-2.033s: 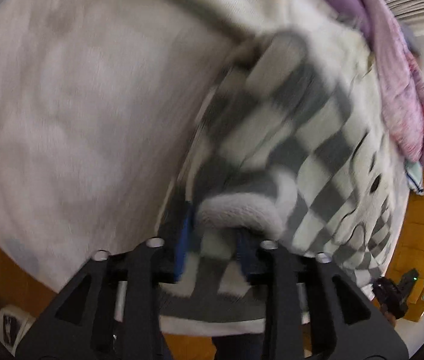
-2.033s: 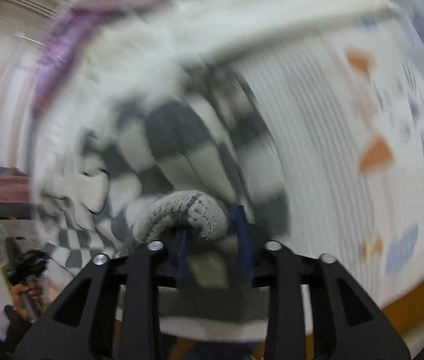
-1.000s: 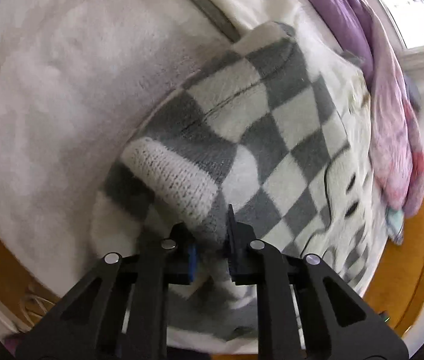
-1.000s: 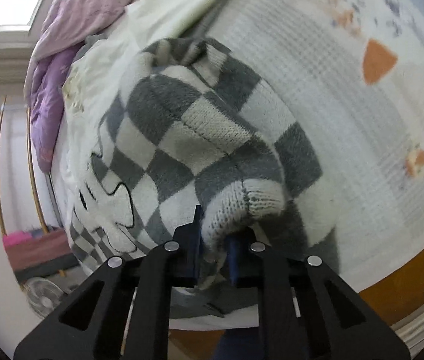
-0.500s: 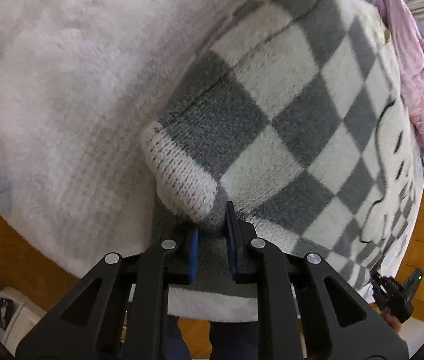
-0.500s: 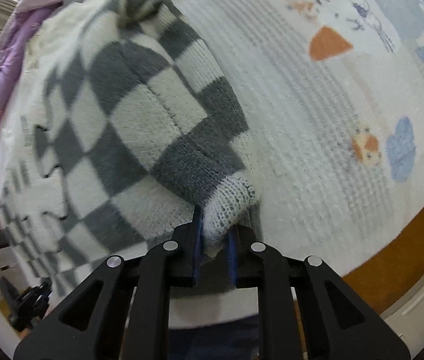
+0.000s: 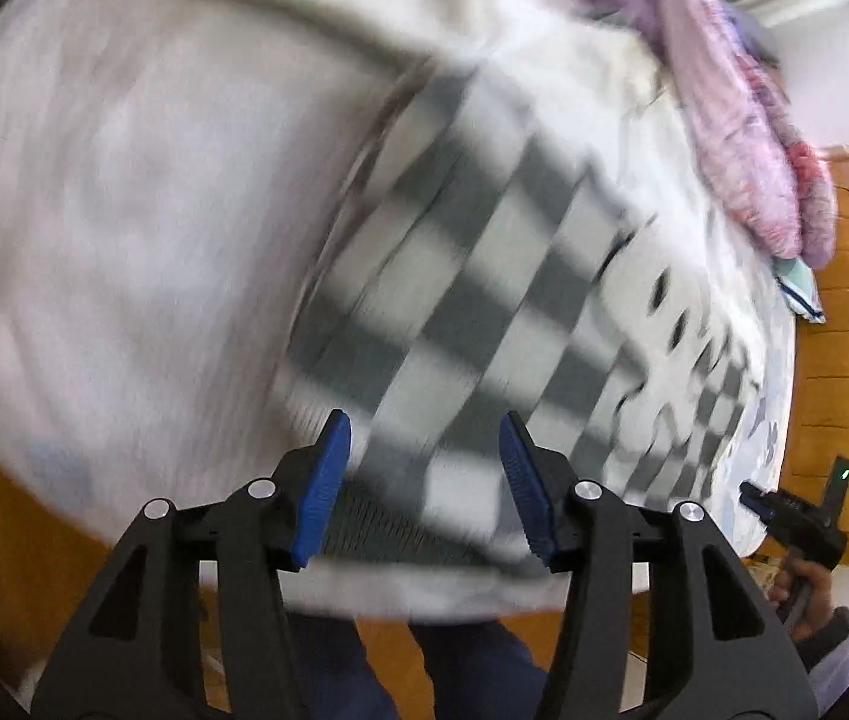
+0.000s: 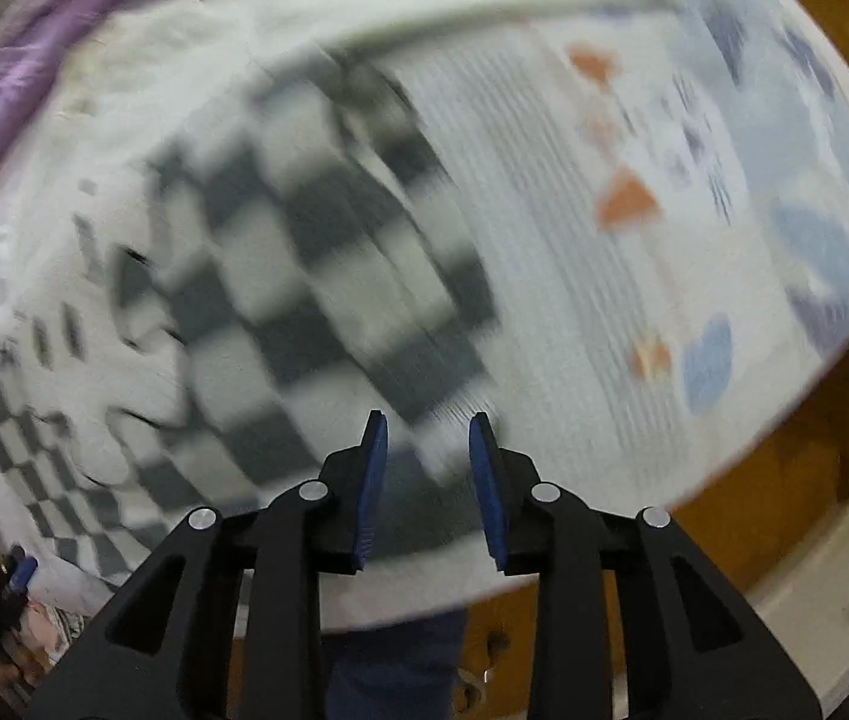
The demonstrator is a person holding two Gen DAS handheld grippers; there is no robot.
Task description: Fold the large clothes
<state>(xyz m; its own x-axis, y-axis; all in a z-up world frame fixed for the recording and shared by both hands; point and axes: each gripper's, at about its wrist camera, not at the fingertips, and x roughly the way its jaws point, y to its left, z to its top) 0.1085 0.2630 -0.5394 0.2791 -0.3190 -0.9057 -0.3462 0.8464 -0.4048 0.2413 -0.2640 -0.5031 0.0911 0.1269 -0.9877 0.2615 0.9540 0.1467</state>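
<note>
Left wrist view, blurred: the left gripper (image 7: 424, 480) is spread wide, holding nothing, above the near edge of the checkered sweater (image 7: 484, 276), which lies flat on the white blanket (image 7: 124, 210), its length running away toward a purple quilt (image 7: 742, 138). Right wrist view: the right gripper (image 8: 427, 474) is also parted and empty over the sweater's near corner.

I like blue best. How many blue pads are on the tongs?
4. Two sit on the left tongs, on the inner faces of the fingers. Two sit on the right tongs, likewise. Both pairs stand apart above the checkered sweater.
</note>
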